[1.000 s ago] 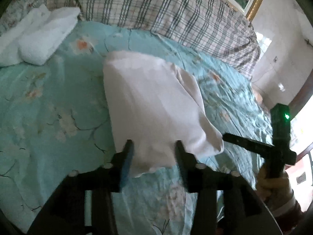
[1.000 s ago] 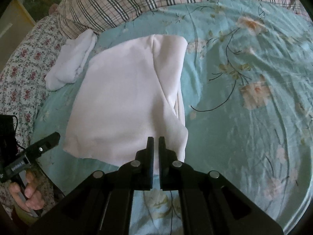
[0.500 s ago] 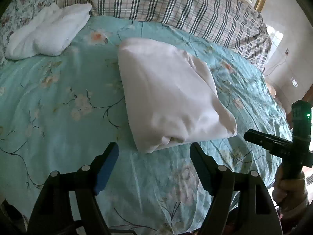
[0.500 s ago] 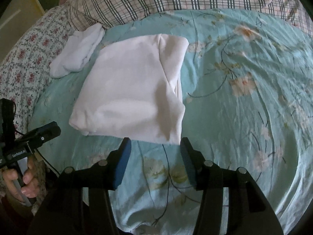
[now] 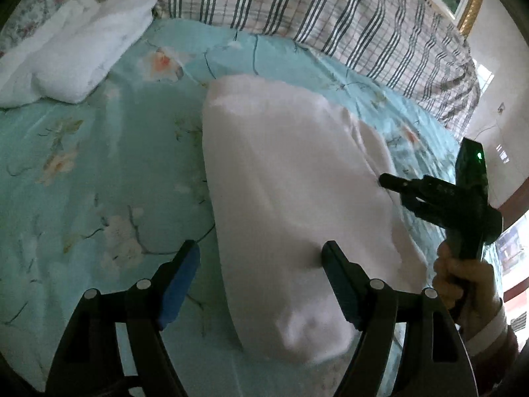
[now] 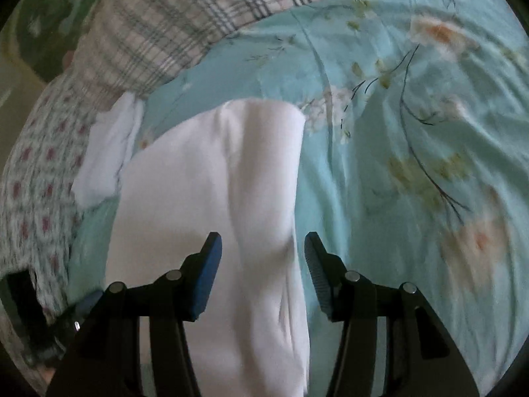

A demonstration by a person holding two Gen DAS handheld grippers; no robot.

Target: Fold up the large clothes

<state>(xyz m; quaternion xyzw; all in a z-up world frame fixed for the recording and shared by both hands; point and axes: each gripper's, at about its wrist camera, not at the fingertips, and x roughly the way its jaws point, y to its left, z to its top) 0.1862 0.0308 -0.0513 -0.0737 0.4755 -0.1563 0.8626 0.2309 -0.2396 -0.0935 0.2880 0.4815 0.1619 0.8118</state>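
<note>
Left wrist view, folded white garment (image 5: 291, 178) on bed, both grippers' fingers (image 5: 185, 271) spread wide, empty

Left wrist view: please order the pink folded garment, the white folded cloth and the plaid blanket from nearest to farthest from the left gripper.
1. Pink folded garment: right at the open left gripper, between its fingers.
2. White folded cloth: far left, on the bed.
3. Plaid blanket: along the back.

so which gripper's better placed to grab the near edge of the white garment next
Probably right: the right gripper is open with the folded white garment between its fingers. The left gripper, also open, straddles only its left edge.
</note>
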